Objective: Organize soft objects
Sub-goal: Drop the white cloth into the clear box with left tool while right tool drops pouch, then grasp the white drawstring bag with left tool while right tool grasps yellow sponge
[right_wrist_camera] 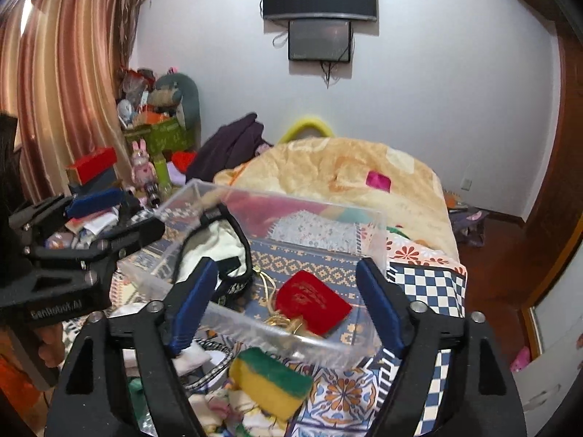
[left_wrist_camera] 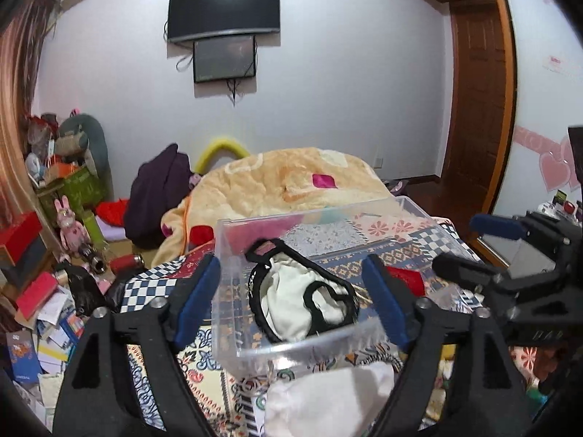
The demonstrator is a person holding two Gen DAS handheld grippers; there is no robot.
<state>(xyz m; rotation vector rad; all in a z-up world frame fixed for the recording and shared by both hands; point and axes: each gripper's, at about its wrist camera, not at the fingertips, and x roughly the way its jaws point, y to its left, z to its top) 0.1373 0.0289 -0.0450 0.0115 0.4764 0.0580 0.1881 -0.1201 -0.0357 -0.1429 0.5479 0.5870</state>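
On the bed, a clear bin (left_wrist_camera: 328,215) holds a white black-trimmed garment (left_wrist_camera: 298,302) and red pouch (right_wrist_camera: 313,302). Both tools, left (left_wrist_camera: 291,302) and right (right_wrist_camera: 284,306), are spread, empty. Yellow-green sponge (right_wrist_camera: 269,382) lies at 6 o'clock of the bin.

Black tools (left_wrist_camera: 291,302), blue pads (right_wrist_camera: 191,307), silver screws, seemingly plastic.

On the left gripper (right_wrist_camera: 120,233), seen at the left of the right wrist view, white letters on the black body read "GenRobot.AI", though the middle letters are blurred. The red pouch (right_wrist_camera: 312,301) in the near part of the clear box (right_wrist_camera: 379,233) carries gold writing, too small to read.
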